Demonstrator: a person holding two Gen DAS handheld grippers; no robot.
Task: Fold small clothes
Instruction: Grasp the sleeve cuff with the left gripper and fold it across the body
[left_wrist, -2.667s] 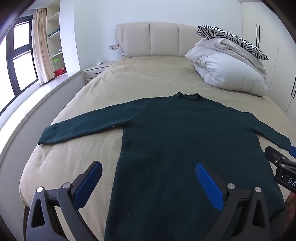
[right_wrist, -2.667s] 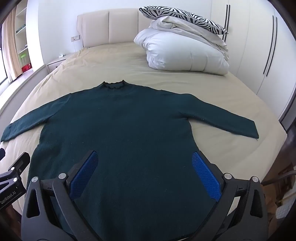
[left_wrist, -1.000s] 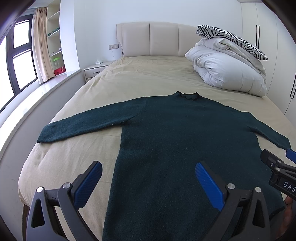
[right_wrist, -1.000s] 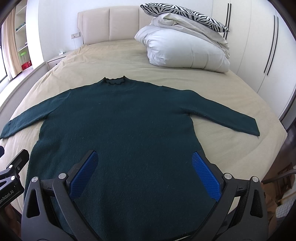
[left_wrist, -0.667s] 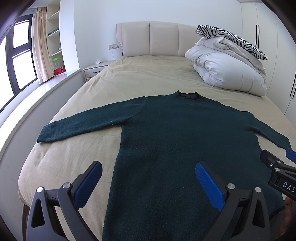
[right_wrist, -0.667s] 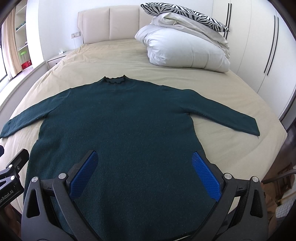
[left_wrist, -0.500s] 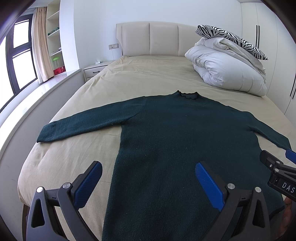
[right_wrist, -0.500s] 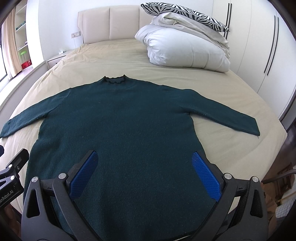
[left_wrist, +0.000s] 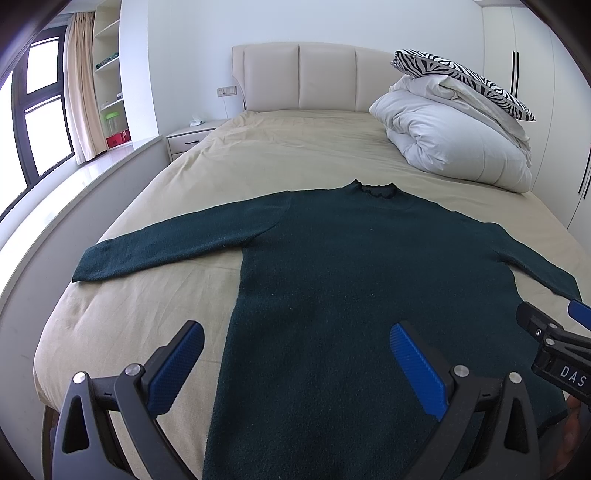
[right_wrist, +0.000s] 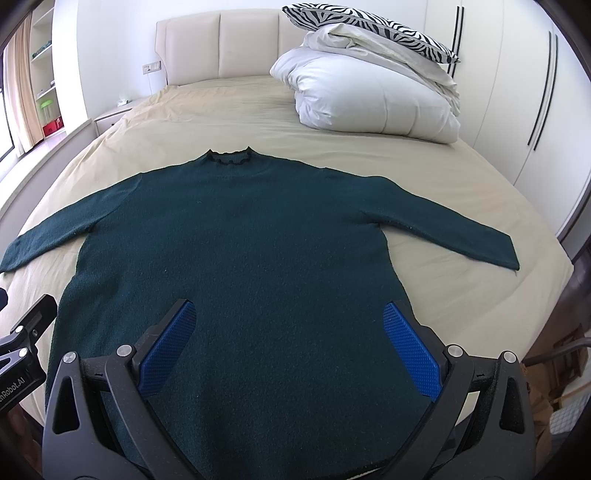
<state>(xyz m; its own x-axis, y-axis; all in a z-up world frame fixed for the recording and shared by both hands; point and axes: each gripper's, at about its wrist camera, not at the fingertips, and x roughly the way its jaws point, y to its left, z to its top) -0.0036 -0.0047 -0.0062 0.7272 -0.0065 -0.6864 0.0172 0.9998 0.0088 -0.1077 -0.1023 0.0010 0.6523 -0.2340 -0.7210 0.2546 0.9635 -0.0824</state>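
A dark green long-sleeved sweater (left_wrist: 369, 266) (right_wrist: 236, 236) lies flat on the beige bed, neck toward the headboard, both sleeves spread out sideways. My left gripper (left_wrist: 295, 338) hovers open over the sweater's lower left part, its blue pads wide apart and holding nothing. Over the lower right part, my right gripper (right_wrist: 290, 319) is open too, with nothing between its pads. In the left wrist view the right gripper (left_wrist: 554, 343) shows at the right edge, near the right sleeve's cuff (left_wrist: 554, 282). The left sleeve's cuff (left_wrist: 92, 267) lies near the bed's left side.
A folded white duvet (left_wrist: 454, 147) (right_wrist: 373, 96) with a zebra-striped pillow (right_wrist: 369, 26) on top sits at the bed's far right. The padded headboard (left_wrist: 314, 77) is at the back. A nightstand (left_wrist: 188, 138) and a window ledge (left_wrist: 74, 192) run along the left; wardrobe doors (right_wrist: 535, 92) stand on the right.
Both grippers have crept slightly back and up, so the sweater sits a little lower and further in view. Both stay open; the sweater has not moved.
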